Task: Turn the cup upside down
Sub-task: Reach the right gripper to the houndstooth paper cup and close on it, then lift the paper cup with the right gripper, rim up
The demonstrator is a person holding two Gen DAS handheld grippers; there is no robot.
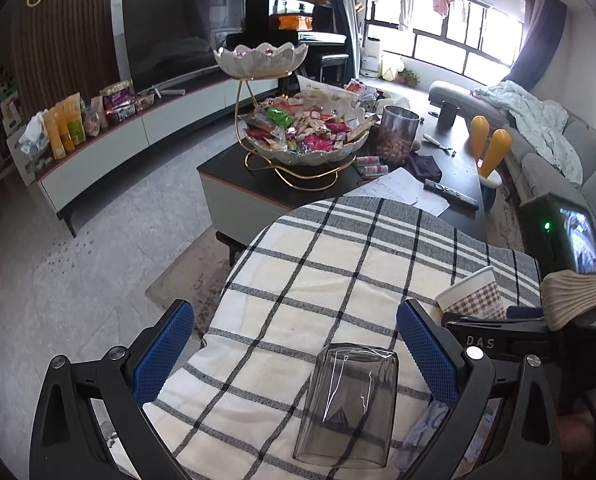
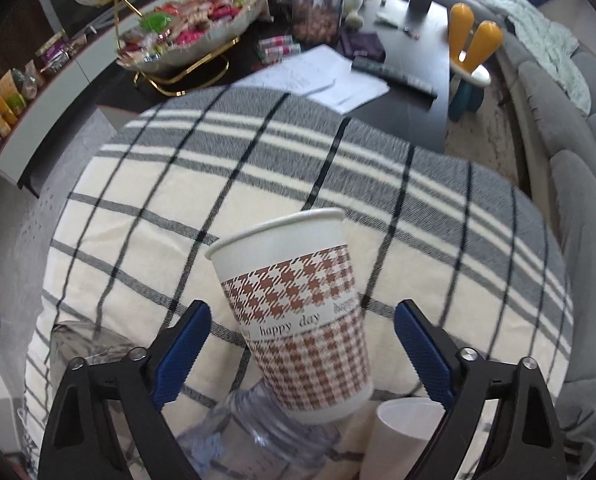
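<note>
Smoked-glass tumbler (image 1: 348, 404) upside down on the plaid table (image 1: 338, 264) between the wide left claw (image 1: 298, 356), paper cup (image 2: 294, 312) rim-up, tilted, between the wide right claw (image 2: 303, 354) untouched, snack bowl (image 1: 306, 132) beyond.

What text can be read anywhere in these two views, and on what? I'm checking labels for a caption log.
"happy day" on the white band of the paper cup; it begins again at the band's right, too faint to read.
"DAS" on the black right gripper.
Print on the dark glass cup, papers and snack packets: too small or blurred.
</note>
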